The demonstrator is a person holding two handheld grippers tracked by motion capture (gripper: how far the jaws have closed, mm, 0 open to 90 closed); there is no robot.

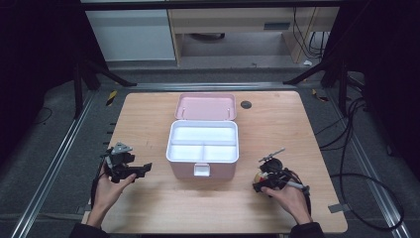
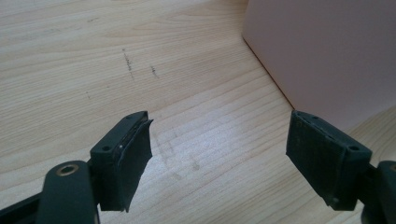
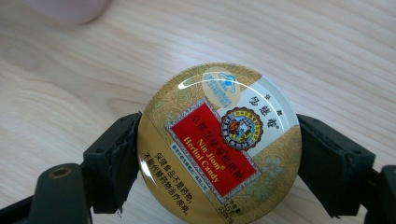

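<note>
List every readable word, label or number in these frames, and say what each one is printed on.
"Nin Jiom" on the red panel of the round candy tin.
"Herbal Candy" on the same red panel, the line below.
Chinese characters on the tin's lid: too uncertain to quote.
Small print at the lid's lower edge: cut off, unreadable.
Pink box: no text seen.

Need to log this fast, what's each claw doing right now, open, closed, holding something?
Left claw: open, nothing between its jaws, above bare table beside the pink box.
Right claw: closed on the round candy tin, one jaw against each side.
</note>
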